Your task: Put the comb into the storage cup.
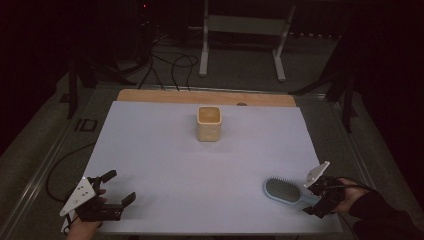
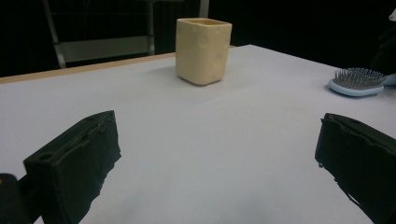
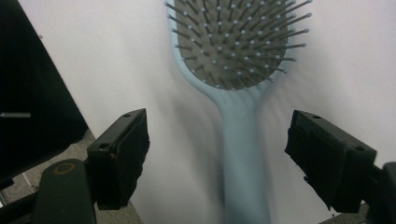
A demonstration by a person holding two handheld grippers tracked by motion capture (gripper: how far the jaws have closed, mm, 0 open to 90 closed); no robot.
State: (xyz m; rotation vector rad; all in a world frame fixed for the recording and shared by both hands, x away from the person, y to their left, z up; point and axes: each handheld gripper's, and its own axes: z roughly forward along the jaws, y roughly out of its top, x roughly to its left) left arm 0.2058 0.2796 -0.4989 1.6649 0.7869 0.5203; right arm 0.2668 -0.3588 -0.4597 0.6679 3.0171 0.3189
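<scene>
A light-blue hairbrush lies bristles up on the white sheet at the near right. My right gripper is at its handle end. In the right gripper view the brush handle runs between the two black jaws of the right gripper, which stand wide of it on both sides, open. The bristle head points away. My left gripper rests at the near left, open, with nothing in it. A cream square cup stands upright near the far middle.
The white sheet covers a table whose wooden strip shows along the far edge. The right gripper sits close to the sheet's near-right corner. Beyond the table, a white metal stand and cables are on the dark floor.
</scene>
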